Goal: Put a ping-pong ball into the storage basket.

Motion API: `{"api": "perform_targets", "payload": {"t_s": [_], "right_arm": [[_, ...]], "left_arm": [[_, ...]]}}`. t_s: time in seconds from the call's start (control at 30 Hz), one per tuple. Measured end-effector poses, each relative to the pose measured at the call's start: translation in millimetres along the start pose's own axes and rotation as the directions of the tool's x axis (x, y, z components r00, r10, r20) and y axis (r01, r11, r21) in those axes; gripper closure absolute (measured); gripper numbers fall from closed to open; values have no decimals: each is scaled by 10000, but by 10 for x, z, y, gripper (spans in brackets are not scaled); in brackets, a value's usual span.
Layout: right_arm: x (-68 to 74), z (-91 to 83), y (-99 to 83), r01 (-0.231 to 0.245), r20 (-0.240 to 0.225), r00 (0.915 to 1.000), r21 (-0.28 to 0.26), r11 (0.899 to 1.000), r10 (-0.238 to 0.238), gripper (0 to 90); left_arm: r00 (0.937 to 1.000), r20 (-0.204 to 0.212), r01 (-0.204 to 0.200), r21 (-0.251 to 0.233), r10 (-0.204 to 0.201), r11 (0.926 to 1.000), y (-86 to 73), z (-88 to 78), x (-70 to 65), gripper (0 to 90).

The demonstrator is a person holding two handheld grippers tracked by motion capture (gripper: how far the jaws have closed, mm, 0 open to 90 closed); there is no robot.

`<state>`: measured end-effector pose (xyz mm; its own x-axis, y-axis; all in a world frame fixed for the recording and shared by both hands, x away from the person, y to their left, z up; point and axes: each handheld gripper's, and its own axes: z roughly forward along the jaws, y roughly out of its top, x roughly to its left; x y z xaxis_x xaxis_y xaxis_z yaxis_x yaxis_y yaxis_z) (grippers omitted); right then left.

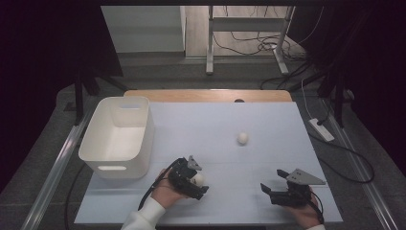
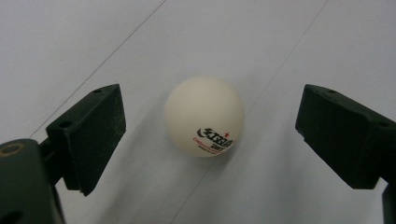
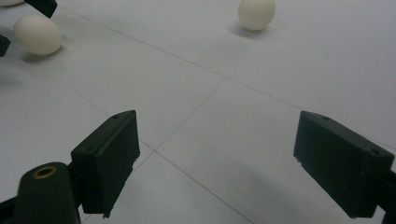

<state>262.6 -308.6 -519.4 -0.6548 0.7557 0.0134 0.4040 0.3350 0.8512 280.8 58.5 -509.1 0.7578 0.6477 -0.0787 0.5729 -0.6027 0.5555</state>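
The left gripper (image 2: pixel 210 140) stands wide around the near ball (image 2: pixel 204 116) on the table (image 1: pixel 268 124), right gripper (image 3: pixel 215 168) wide and idle; next, I judge, squeeze, then carry it left to the bin (image 1: pixel 143 139).

Dim, soft overhead light — faint shadows, slight blur.

The ball (image 2: pixel 204 116) bears a black logo, lettering too blurred to read.

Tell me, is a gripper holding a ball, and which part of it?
Nothing is held. The left gripper is open around the near ball, not touching it; the right gripper is open over bare table.
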Motion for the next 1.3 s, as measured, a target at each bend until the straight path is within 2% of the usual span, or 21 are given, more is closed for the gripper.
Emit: {"api": "perform_targets", "payload": {"t_s": [0.2, 0.6, 0.63, 0.7, 0.97, 1.17, 1.3], "right_arm": [[0, -5, -2, -29, 10, 10000, 23, 10000, 29, 144], [0, -4, -2, -48, 23, 10000, 47, 10000, 48, 145], [0, -4, -2, -48, 23, 10000, 47, 10000, 48, 145], [1, -5, -1, -40, 22, 10000, 40, 10000, 40, 145], [-2, -4, -1, -24, 30, 10000, 42, 10000, 24, 145], [-6, -6, 0, -52, 96, 9999, 32, 10000, 52, 145], [-4, -7, 0, -43, 94, 9999, 36, 10000, 42, 145]], "left_arm": [[10000, -94, -9, 111, 10, 9999, -8, 10, 6, 142], [9998, -39, -219, 173, 220, 9996, -24, 4, -5, 431], [9997, -36, -240, 160, 241, 9996, -26, -2, -5, 431], [9997, -57, -231, 69, 231, 9997, -30, -15, -7, 501], [9994, -18, -349, -256, 348, 9991, -45, -88, -1, 509], [9997, 123, -208, -516, 215, 9985, -51, -137, 24, 509], [9998, 178, -119, -856, 134, 9963, -55, -195, 32, 509]]}}
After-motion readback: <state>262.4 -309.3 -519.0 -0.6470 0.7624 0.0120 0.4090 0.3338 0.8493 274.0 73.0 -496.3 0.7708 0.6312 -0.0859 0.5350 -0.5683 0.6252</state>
